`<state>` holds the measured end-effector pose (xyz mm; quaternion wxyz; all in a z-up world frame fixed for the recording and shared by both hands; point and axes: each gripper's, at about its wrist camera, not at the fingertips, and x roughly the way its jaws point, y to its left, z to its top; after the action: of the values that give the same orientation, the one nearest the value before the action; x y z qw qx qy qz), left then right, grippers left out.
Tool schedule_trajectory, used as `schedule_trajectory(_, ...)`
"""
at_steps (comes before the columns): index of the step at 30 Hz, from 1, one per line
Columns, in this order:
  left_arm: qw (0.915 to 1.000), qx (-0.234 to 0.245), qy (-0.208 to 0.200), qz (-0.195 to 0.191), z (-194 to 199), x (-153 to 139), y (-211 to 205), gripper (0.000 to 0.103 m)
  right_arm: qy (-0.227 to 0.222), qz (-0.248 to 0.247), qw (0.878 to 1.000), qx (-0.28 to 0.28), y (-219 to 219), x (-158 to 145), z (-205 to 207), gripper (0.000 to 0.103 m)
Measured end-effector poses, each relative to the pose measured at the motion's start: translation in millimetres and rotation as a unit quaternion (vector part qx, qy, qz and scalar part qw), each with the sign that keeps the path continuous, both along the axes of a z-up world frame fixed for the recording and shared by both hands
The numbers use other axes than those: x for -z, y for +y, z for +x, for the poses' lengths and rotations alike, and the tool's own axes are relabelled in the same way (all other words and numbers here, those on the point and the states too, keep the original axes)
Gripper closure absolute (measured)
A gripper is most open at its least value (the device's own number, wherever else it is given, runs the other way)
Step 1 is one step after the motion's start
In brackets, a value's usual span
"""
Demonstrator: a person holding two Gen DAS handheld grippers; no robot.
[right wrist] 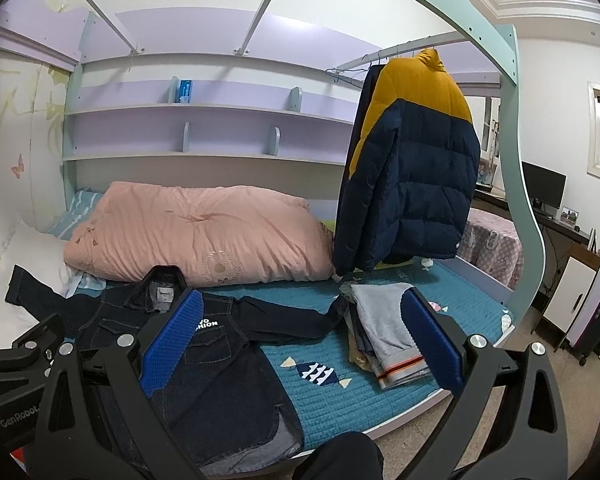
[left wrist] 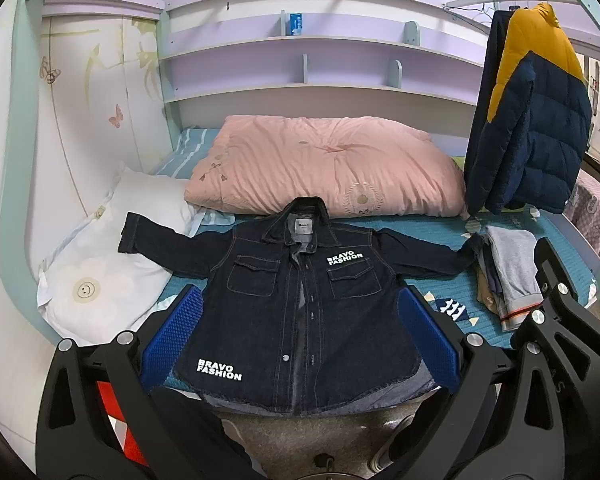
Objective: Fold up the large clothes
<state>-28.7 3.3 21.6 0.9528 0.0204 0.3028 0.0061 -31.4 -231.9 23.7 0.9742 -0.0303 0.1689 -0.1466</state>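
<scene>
A dark denim jacket (left wrist: 300,292) with white "BRAVO FASHION" lettering lies face up on the teal bed cover (left wrist: 452,224), front buttoned, sleeves spread to both sides, hem at the near bed edge. My left gripper (left wrist: 300,332) hovers open above its lower half, one blue pad over each side, holding nothing. In the right wrist view the jacket (right wrist: 220,364) is at lower left. My right gripper (right wrist: 300,340) is open and empty over the cover, between the jacket and a clothes pile. Part of the right gripper's black frame (left wrist: 560,320) shows at the right of the left wrist view.
A pile of folded clothes (right wrist: 384,332) lies right of the jacket, touching its sleeve end. A pink quilt (left wrist: 324,164) lies behind, a white pillow (left wrist: 100,264) at left. A navy and yellow puffer jacket (right wrist: 412,168) hangs from a rail. Desk and cabinets stand far right.
</scene>
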Motion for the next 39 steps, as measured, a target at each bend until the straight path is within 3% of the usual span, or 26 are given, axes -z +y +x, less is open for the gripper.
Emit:
schedule_trajectory(15,0.9999,-0.001,0.015,0.001,3,10,-2,0.005,0.011,0.017,1.000,0.000,-4,6,3,0.007)
schedule_trajectory(21,0.9990,0.004,0.045,-0.008,18,12,-5,0.005,0.031,0.037,0.999,0.000,-11,10,14,0.007)
schedule_trajectory(25,0.9985,0.004,0.055,-0.004,32,14,-7,0.005,0.034,0.022,0.999,0.005,-9,9,24,0.007)
schedule_trajectory(36,0.9948,-0.028,0.098,0.004,95,43,17,0.005,0.100,0.007,0.995,-0.027,12,31,94,0.007)
schedule_trajectory(39,0.9907,-0.040,0.130,-0.008,123,63,33,0.005,0.127,0.007,0.991,-0.038,23,43,119,0.007)
